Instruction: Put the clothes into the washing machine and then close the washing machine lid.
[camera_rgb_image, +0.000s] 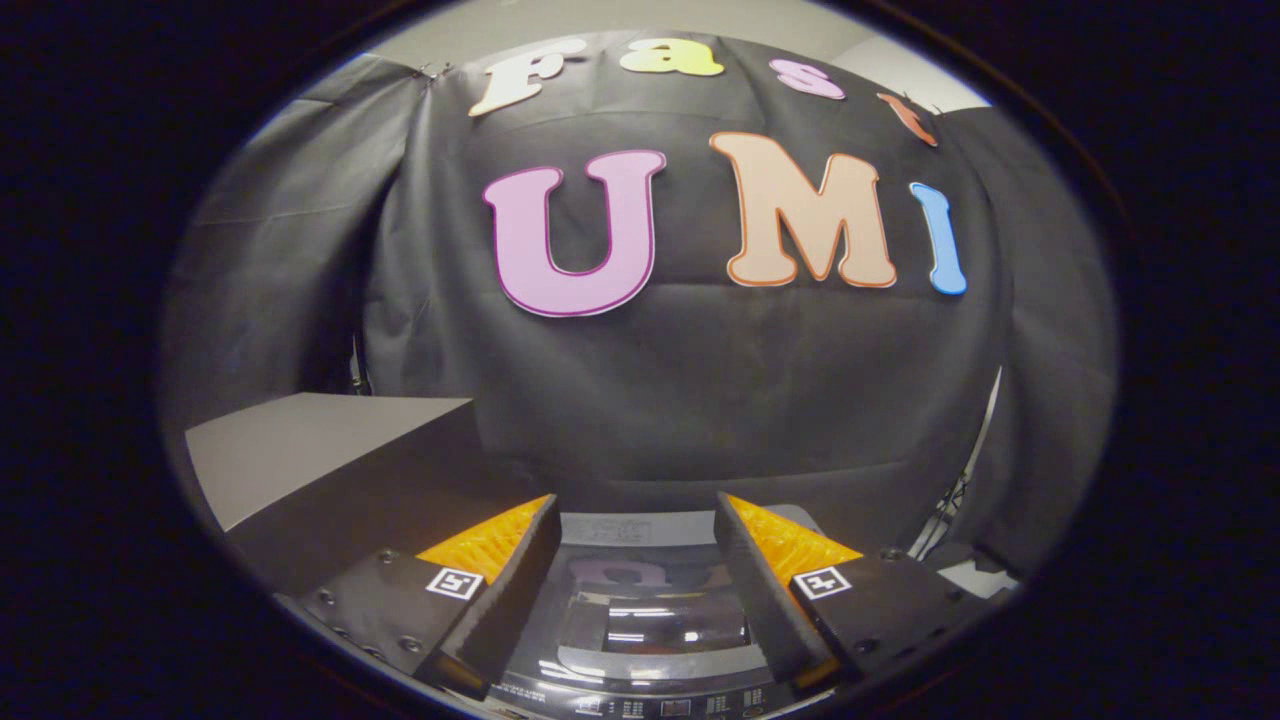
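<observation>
The washing machine (640, 640) lies low in the gripper view, below and between my fingers. Its dark glossy glass lid (655, 620) lies flat and reflects the lights. A control panel strip (660, 705) runs along its near edge. My gripper (637, 520) hovers above the machine, open, with nothing between the fingers (520, 570). I see no clothes in this view.
A grey-topped surface or box (310, 450) stands to the left of the machine. The black cloth wall (680, 380) hangs close behind it. Cables (950, 510) and a small white object (975, 578) sit to the right.
</observation>
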